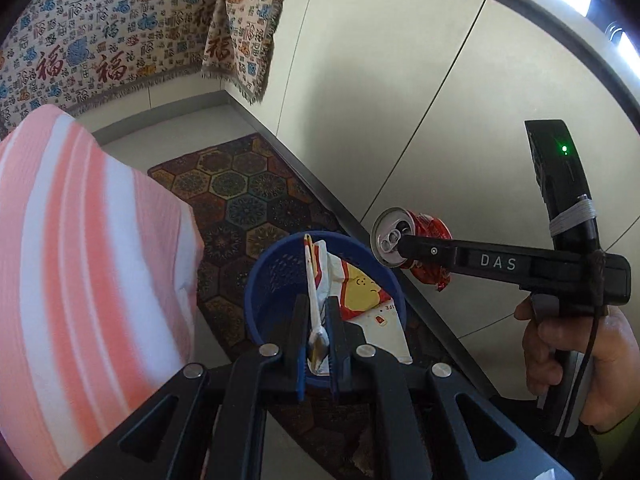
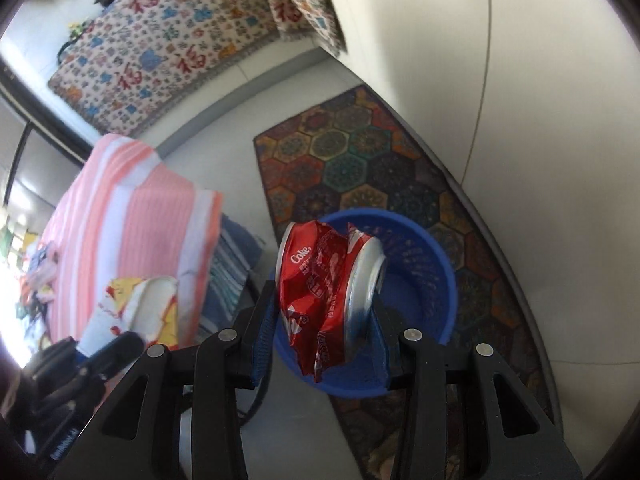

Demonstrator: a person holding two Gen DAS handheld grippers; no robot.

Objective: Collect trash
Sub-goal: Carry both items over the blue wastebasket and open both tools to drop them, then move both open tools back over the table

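My left gripper [image 1: 317,305] is shut on a crumpled white, yellow and red snack wrapper [image 1: 362,294], held over the blue plastic basket [image 1: 272,264] on the floor. To the right, a hand [image 1: 560,344] holds my right gripper [image 1: 412,250], which clamps a crushed red Coke can [image 1: 430,226] beside the basket's rim. In the right wrist view the right gripper [image 2: 324,296] is shut on the can [image 2: 316,276] from both sides, above the blue basket [image 2: 424,264]. The wrapper [image 2: 148,304] and the left gripper [image 2: 120,340] show at lower left.
The basket stands on a dark hexagon-patterned rug [image 1: 248,192] along a white panelled wall [image 1: 400,100]. A pink and white striped cloth [image 1: 80,240] covers something close on the left. A patterned throw [image 1: 100,40] hangs at the back.
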